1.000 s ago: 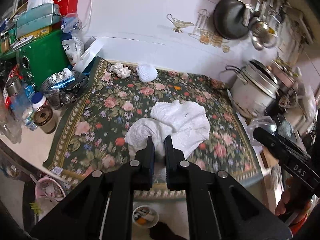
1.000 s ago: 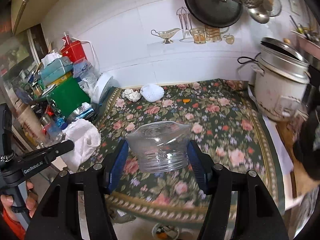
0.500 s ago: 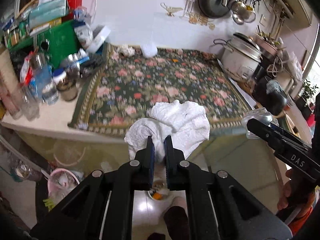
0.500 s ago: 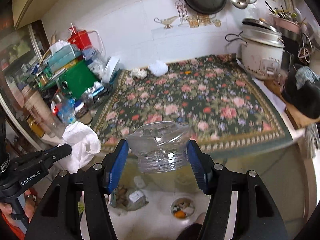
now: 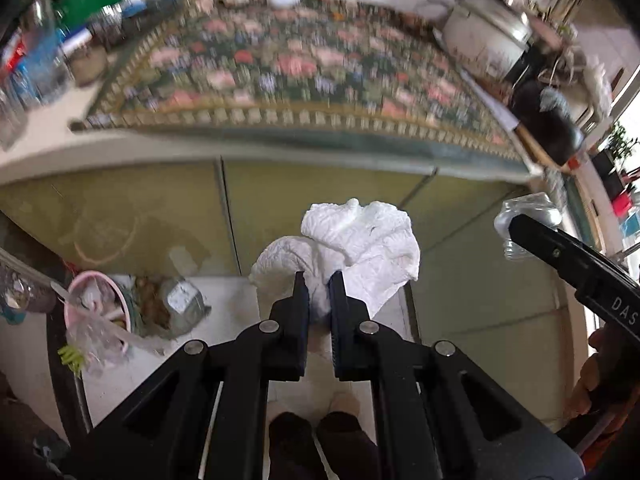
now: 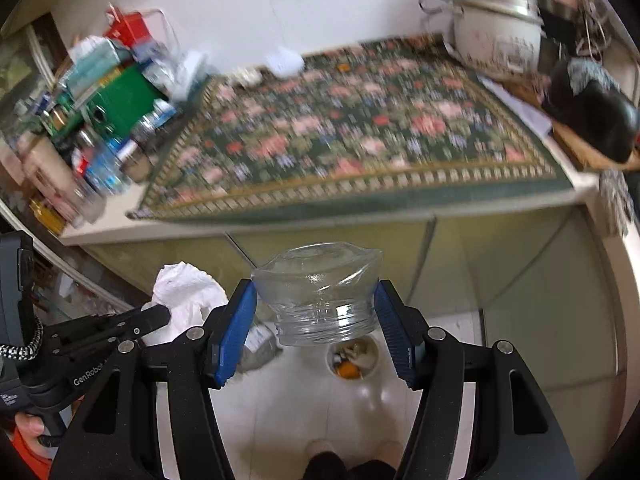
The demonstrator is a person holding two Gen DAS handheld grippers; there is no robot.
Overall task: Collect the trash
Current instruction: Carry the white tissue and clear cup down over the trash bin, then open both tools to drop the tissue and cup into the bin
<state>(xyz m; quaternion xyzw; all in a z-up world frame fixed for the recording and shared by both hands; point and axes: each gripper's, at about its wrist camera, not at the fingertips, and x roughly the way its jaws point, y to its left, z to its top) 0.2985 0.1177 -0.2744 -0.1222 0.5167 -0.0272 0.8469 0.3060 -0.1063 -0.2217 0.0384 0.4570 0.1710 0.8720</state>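
My left gripper [image 5: 318, 280] is shut on a crumpled white paper towel [image 5: 360, 240] and holds it in the air in front of the counter, above the floor. My right gripper [image 6: 316, 300] is shut on a crushed clear plastic bottle [image 6: 318, 292], also held off the counter. The towel also shows in the right wrist view [image 6: 188, 292], and the bottle in the left wrist view [image 5: 528, 220]. Two more white paper wads [image 6: 286, 62] lie at the back of the floral mat [image 6: 360, 136].
Below are green cabinet doors [image 5: 140, 216] and a white tiled floor [image 6: 300, 408]. A pink bin with a bag [image 5: 94, 320] stands at the lower left. A small bowl of scraps [image 6: 352, 356] sits on the floor. A rice cooker [image 6: 496, 52] and clutter [image 6: 100, 100] flank the mat.
Both grippers have pulled back from the counter and tilted down, still holding the towel and bottle. The floor, the cabinets and the pink bin now fill more of the views.
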